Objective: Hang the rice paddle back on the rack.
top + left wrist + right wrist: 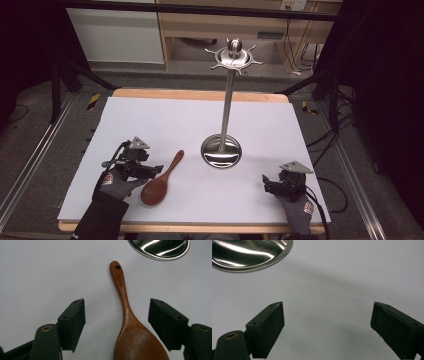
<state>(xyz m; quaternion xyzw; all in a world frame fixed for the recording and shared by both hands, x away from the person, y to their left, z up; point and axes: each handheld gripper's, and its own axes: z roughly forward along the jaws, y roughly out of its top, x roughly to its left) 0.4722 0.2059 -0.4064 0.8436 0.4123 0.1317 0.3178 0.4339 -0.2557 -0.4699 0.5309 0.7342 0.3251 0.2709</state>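
I start with the tabletop [150, 115], a wide white sheet filling the middle of the high view, bare apart from two things. The larger is the utensil stand [226, 105], a polished steel post rising from a round dished base right of centre up to a crown of hooks near the top of the frame; I judge it top-heavy and easy to tip if I swing wide. Its base [160, 248] glints at the upper right of the left gripper view and at the upper left of the right gripper view.

The wooden spoon [161, 180] lies flat at lower left centre of the high view, bowl toward the bottom edge, handle slanting up and right toward the stand, well apart from it. I expect it to be light, stiff and smooth, likely to slide on the sheet. The neck just above the bowl looks like the best hold: narrow enough to clamp, close to the balance point. The hole in the handle end [117, 267] suits a hook.

My left gripper [117, 322] hovers over the spoon, jaws spread wide on either side of the bowl and neck, pads clear of the wood. My right gripper [327, 330] rests at lower right, jaws parted over bare sheet, grasping nothing. Nothing lies between the spoon and the stand.
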